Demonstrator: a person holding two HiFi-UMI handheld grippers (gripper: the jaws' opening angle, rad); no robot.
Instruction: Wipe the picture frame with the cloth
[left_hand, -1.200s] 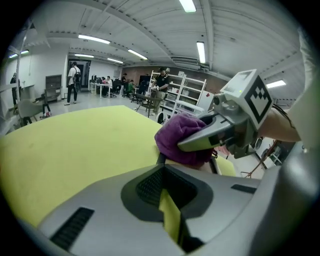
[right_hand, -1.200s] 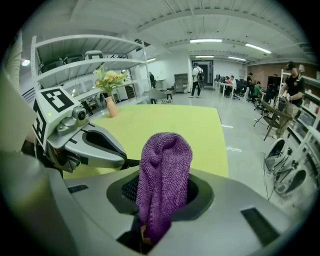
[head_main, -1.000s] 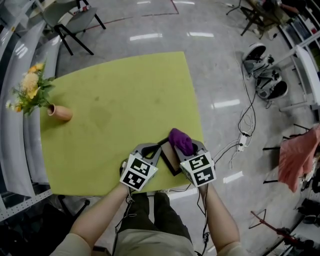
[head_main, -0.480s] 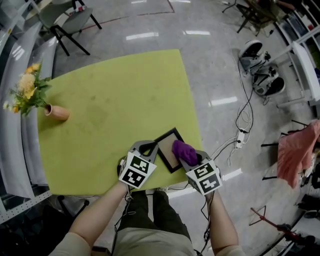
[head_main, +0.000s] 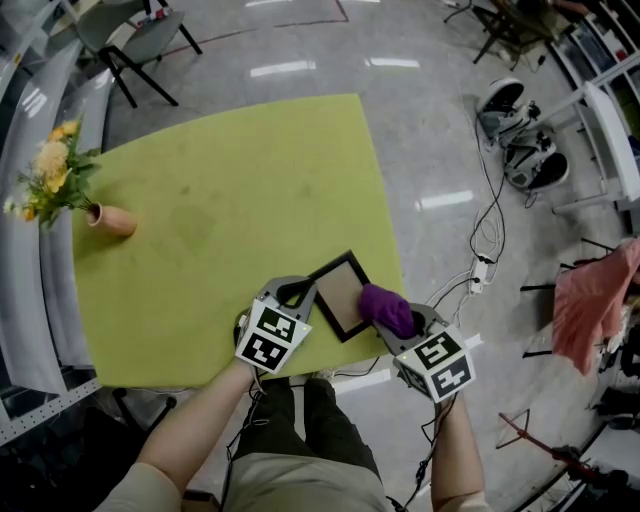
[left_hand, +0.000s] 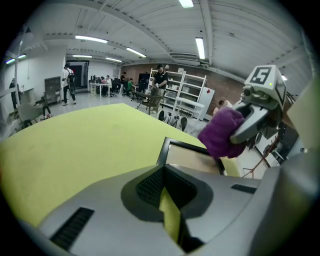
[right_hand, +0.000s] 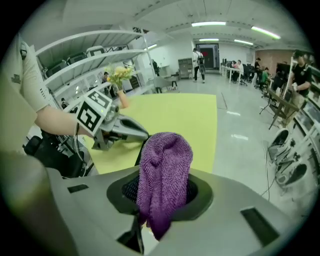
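The black picture frame (head_main: 338, 293) with a tan panel lies near the front right corner of the yellow-green table (head_main: 220, 200). My left gripper (head_main: 300, 292) is shut on its left corner, and in the left gripper view the frame (left_hand: 190, 157) starts right at the jaw tips (left_hand: 164, 169). My right gripper (head_main: 400, 320) is shut on a bunched purple cloth (head_main: 387, 309), which rests on the frame's right corner at the table edge. In the right gripper view the cloth (right_hand: 165, 170) hangs out of the jaws and hides most of the frame.
A terracotta vase (head_main: 110, 222) of yellow flowers (head_main: 50, 175) stands at the table's far left. A chair (head_main: 140, 40) stands beyond the table. Cables and a power strip (head_main: 486, 272) lie on the floor to the right. People stand far off in the room.
My right gripper has drawn the purple cloth toward the right and nearer me, across the frame, uncovering most of the tan panel. The left gripper has stayed in place.
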